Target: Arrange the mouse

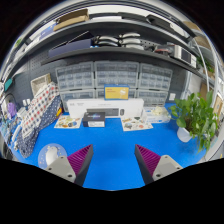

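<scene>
My gripper [113, 152] is open and empty, held above a blue table [115, 140]. Its two fingers with magenta pads [80, 158] stand wide apart, with only bare blue table between them. I cannot pick out a mouse with certainty. A small dark object [95, 119] lies on a white tray far beyond the fingers, at the table's back. A round whitish object [50, 155] lies on the table just left of the left finger.
A potted green plant [193, 115] in a white pot stands at the right. Trays and small boxes [135, 122] line the table's back edge below drawer cabinets [110, 78] and shelves. A checkered cloth or sleeve [38, 108] is at the left.
</scene>
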Motion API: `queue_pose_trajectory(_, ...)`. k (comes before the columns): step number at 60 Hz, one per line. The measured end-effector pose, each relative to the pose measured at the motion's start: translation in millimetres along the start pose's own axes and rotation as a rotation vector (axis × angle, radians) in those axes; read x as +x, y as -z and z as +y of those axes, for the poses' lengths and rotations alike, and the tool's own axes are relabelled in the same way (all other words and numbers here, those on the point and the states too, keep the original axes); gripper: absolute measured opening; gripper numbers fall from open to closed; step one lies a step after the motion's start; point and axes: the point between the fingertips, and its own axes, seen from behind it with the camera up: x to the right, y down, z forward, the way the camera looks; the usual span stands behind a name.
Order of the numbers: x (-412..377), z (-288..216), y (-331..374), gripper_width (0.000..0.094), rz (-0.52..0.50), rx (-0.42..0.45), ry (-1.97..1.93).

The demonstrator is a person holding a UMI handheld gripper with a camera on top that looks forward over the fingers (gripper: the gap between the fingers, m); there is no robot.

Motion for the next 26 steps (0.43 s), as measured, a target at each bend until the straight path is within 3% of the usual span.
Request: queue_pose_trajectory(26,44,12,20,0.0851,-0.046,0.014,-0.026)
